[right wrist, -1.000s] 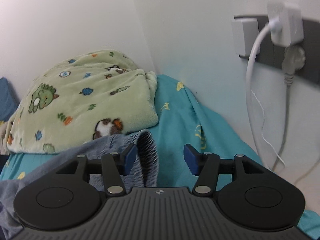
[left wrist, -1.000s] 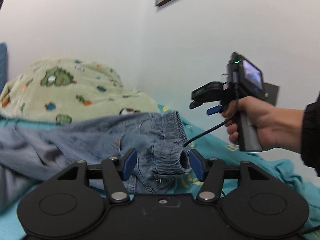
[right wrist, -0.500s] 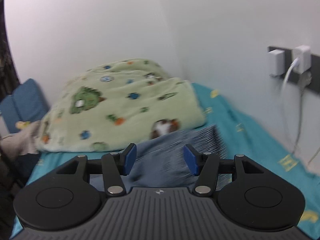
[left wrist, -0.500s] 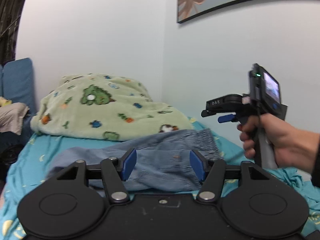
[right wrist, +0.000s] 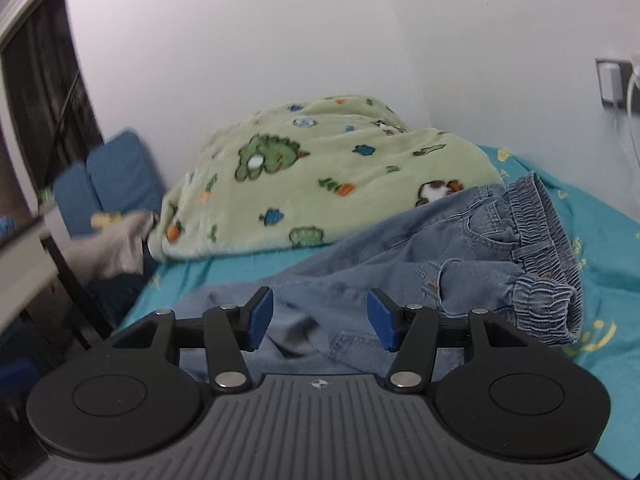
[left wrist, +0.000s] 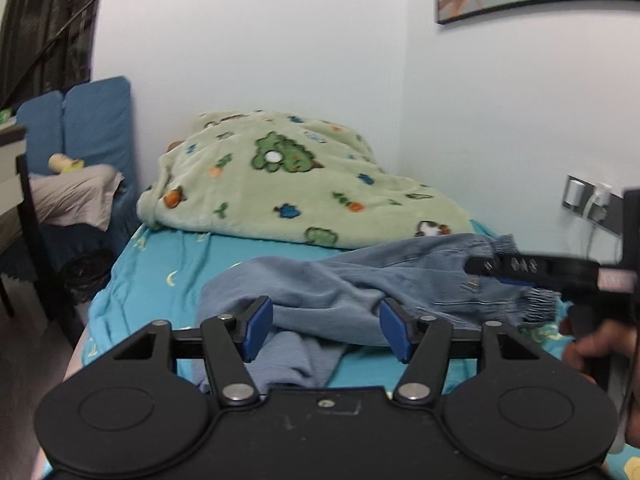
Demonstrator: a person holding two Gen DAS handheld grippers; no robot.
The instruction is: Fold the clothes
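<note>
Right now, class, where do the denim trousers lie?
In both wrist views the denim trousers lie crumpled on the teal bedsheet, right in front of the green dinosaur blanket, waistband toward the right-hand wall.

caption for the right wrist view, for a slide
Open right gripper above crumpled denim pants on a teal bedsheet, with a green dinosaur blanket behind.

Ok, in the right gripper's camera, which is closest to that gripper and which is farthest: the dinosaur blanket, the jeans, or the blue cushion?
1. The jeans, just ahead of the right gripper, on the bed.
2. The dinosaur blanket, behind the jeans, against the wall.
3. The blue cushion, far left, past the bed.
</note>
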